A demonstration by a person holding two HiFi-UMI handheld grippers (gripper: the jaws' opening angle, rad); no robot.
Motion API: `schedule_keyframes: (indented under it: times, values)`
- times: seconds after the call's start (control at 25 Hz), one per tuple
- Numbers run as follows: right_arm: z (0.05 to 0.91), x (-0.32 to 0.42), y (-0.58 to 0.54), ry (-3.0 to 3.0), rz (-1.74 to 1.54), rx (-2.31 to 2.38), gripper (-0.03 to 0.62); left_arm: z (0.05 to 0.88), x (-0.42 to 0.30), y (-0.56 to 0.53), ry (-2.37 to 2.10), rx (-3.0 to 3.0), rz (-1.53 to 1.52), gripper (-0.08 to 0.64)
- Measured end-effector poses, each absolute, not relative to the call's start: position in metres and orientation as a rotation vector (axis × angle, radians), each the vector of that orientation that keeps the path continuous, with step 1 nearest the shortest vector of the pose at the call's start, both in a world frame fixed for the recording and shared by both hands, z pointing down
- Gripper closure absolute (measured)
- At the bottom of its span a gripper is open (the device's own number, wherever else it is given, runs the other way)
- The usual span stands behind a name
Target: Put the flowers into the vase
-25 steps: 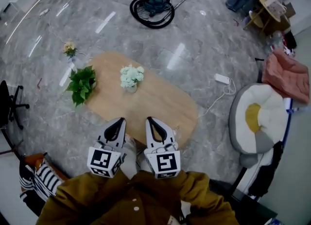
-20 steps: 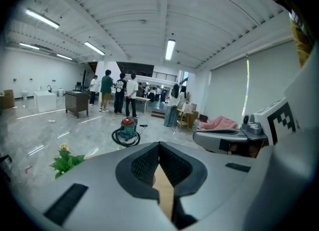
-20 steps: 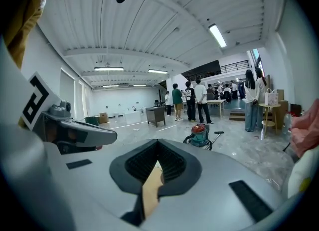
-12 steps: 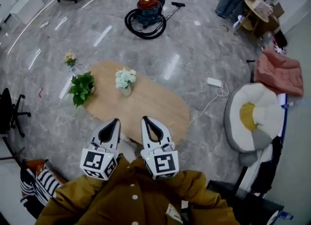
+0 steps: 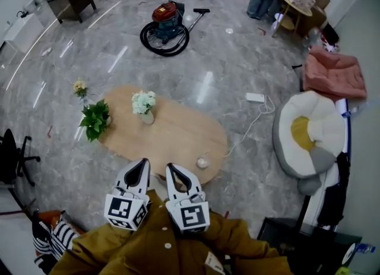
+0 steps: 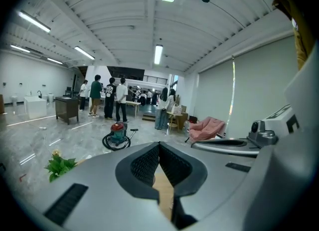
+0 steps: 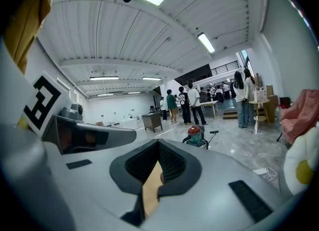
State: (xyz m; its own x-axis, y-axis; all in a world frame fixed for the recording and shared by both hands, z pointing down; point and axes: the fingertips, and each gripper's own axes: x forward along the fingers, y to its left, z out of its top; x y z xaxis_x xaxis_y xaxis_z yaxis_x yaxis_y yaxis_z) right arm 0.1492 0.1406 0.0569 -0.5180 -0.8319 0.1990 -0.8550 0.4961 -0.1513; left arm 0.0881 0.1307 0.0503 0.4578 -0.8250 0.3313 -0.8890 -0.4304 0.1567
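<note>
Desk: Where does the job stand?
Photographer: Both hands are held close to the person's mustard jacket (image 5: 172,250), on the near side of the oval tabletop (image 5: 178,134). The left tool (image 5: 144,162) and the right tool (image 5: 169,167) each have their jaws pressed together on nothing. No stem is in hand, so I judge the placing either finished or not begun on another stem.
Desk: And the flowers?
Photographer: The flowers (image 5: 142,100), a white bunch, stand in the vase (image 5: 146,117) toward the far left of the tabletop. A green plant (image 5: 95,120) sits at the left edge, its pot hidden by leaves. A yellow bloom (image 5: 79,87) shows farther left, off the tabletop; what holds it I cannot tell.
Desk: Other containers?
Photographer: A round cup (image 5: 202,162) at the near right edge; its contents are too small to read.
Desk: Next move?
Photographer: If the yellow bloom is meant for the vase, it would call for a long reach to the far left, with jaws parted before closing on the stem
</note>
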Motion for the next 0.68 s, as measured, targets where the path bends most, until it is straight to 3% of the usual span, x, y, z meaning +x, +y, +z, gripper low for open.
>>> schedule_keyframes:
  times: [0.68]
  values:
    - [0.059,0.162,0.166,-2.622,0.388,1.513,0.588,0.059,0.113,0.160,-1.397,2.428,0.399,0.552]
